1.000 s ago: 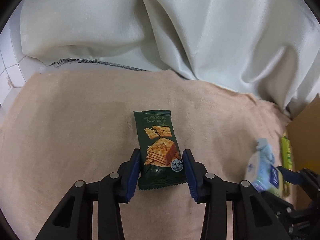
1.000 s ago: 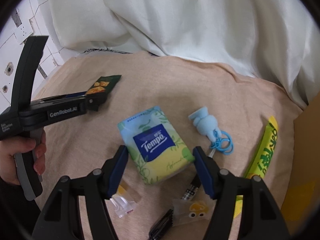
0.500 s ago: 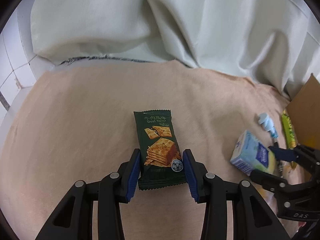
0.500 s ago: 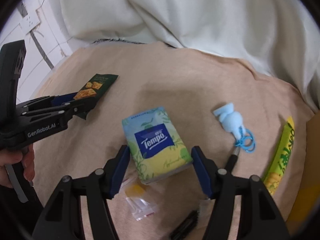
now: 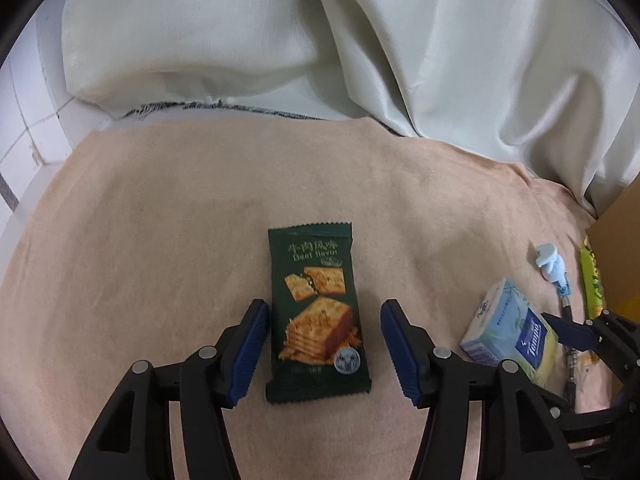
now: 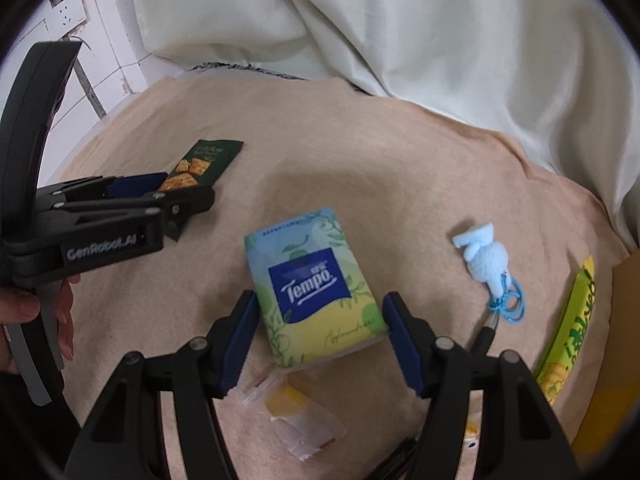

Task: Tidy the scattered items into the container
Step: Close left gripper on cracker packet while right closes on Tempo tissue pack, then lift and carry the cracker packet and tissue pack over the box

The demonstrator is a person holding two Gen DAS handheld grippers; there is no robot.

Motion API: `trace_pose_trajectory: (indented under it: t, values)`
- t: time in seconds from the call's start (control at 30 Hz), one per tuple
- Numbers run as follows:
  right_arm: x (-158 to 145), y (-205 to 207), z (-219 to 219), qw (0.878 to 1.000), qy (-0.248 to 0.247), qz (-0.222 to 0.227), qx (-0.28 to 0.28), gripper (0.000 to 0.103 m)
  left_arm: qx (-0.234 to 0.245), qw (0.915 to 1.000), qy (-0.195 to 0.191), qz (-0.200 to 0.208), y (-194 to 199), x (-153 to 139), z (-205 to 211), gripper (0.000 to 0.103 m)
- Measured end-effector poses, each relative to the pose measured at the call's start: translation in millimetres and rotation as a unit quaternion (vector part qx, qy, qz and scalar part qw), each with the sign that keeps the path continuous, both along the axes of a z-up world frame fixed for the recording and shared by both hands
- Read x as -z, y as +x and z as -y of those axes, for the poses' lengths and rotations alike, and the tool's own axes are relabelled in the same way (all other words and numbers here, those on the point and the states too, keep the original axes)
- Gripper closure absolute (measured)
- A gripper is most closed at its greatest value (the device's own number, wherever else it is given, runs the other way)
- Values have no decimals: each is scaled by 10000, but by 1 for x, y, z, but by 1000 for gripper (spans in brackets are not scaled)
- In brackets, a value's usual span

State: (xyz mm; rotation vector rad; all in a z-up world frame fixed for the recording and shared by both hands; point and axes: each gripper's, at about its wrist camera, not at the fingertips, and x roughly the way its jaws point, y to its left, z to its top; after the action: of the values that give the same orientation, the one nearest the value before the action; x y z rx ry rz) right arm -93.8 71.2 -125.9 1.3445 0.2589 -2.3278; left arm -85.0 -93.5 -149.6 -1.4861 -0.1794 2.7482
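A dark green cracker packet (image 5: 316,312) lies flat on the beige cloth (image 5: 160,240). My left gripper (image 5: 324,348) is open, its blue pads on either side of the packet's lower half, with a gap on the right side. A Tempo tissue pack (image 6: 316,288) lies on the cloth between the fingers of my right gripper (image 6: 320,336), which stands wide with pads close to its sides; the grip is unclear. The tissue pack (image 5: 512,336) and right gripper also show in the left wrist view. The cracker packet (image 6: 200,168) shows in the right wrist view.
A light blue plush keychain (image 6: 488,260), a yellow-green snack stick (image 6: 572,320), a black pen (image 6: 486,332) and a clear plastic packet (image 6: 296,412) lie on the cloth. A cardboard box (image 5: 620,248) stands at the right edge. White curtains (image 5: 400,40) hang behind.
My left gripper's jaws have spread wider around the cracker packet. The right gripper and tissue pack have shifted slightly nearer the left gripper.
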Motion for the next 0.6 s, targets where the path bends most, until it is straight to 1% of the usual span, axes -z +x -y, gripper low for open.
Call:
trace_pose_trajectory:
  t: [0.03, 0.07, 0.1, 0.13, 0.2, 0.3, 0.33, 0.4, 0.6]
  values:
    - [0, 0, 0, 10000, -21, 3, -6, 35, 26, 10000, -28, -7, 1, 0, -1, 45]
    - [1, -1, 1, 10000, -23, 17, -15, 35, 87, 9999, -94, -19, 1, 0, -3, 50]
    - [3, -2, 2, 10000, -24, 28, -11, 37, 173, 9996, -226, -39, 2, 1, -5, 58]
    - [4, -2, 1, 10000, -34, 22, -2, 37, 234, 9993, -259, -91, 3, 0, -6, 61]
    - [4, -2, 1, 10000, -83, -5, 52, 38, 247, 9995, 180, -97, 3, 1, 0, 61]
    - [1, -1, 0, 9998, -188, 5, 115, 39, 111, 9996, 163, -196, 6, -6, 6, 61]
    - [-4, 0, -2, 9996, -244, -63, 155, 39, 82, 9995, 134, -283, 9, -11, 6, 61]
    - [-14, 3, -4, 9990, -367, -169, 174, 39, 104, 9986, -42, -507, 15, -26, 3, 61]
    - [-62, 21, -21, 9936, -622, -867, 362, 39, 151, 9922, -443, -1152, 41, -70, -17, 61]
